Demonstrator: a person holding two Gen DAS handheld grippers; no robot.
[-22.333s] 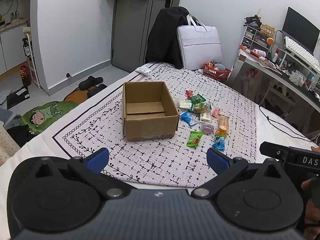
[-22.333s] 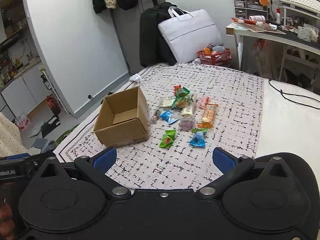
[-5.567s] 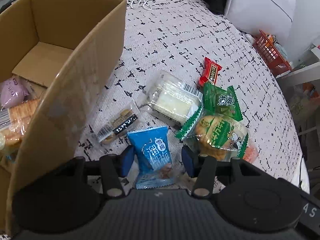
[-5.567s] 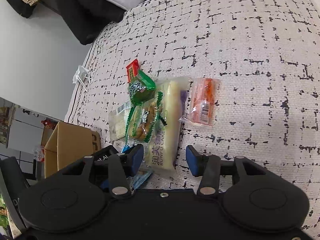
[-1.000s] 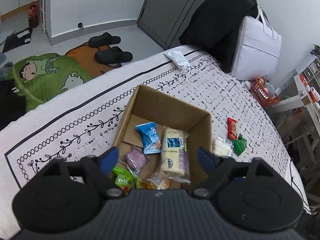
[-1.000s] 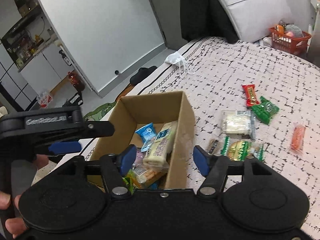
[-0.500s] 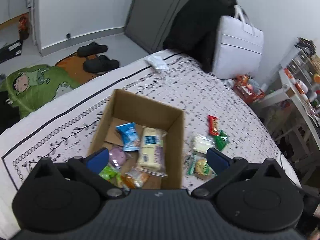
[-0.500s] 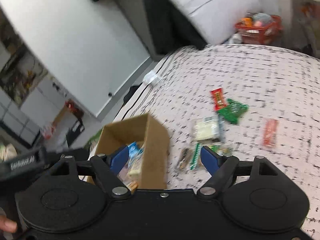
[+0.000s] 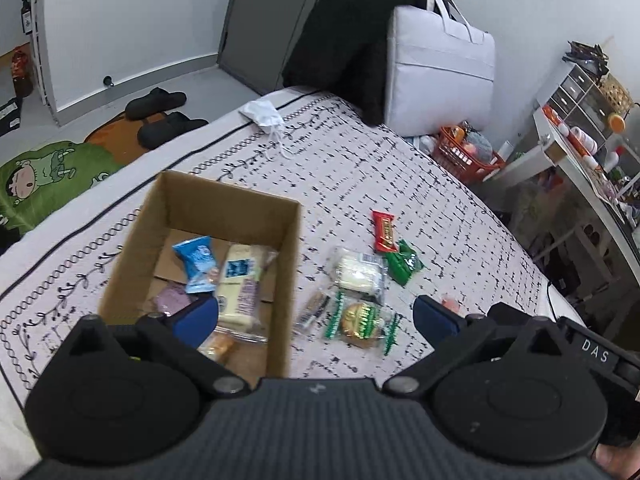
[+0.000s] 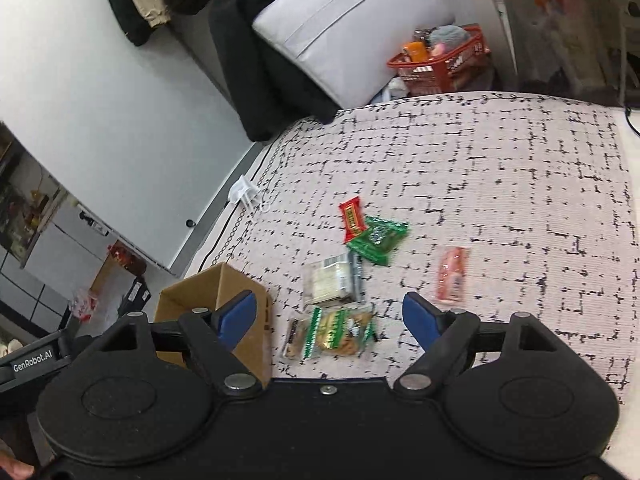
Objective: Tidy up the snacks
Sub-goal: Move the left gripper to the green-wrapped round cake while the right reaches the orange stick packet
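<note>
While both tools hang above the patterned bedspread [image 9: 420, 184], the left gripper [image 9: 316, 316] and right gripper [image 10: 330, 318] stand spread wide, grasping nothing. Inside the cardboard box [image 9: 286, 280], a long cream cake packet [image 9: 240, 280] lies lengthwise toward the far wall, beside a blue snack pouch [image 9: 198, 258]. Just beside the box lie a clear white-cake packet [image 10: 332, 280] and a green-edged cookie pack [image 10: 340, 334]; farther off, a red bar [image 10: 352, 218] points away, touching a green pouch [image 10: 378, 238]. An orange sachet [image 10: 452, 274] lies apart, upright in view.
</note>
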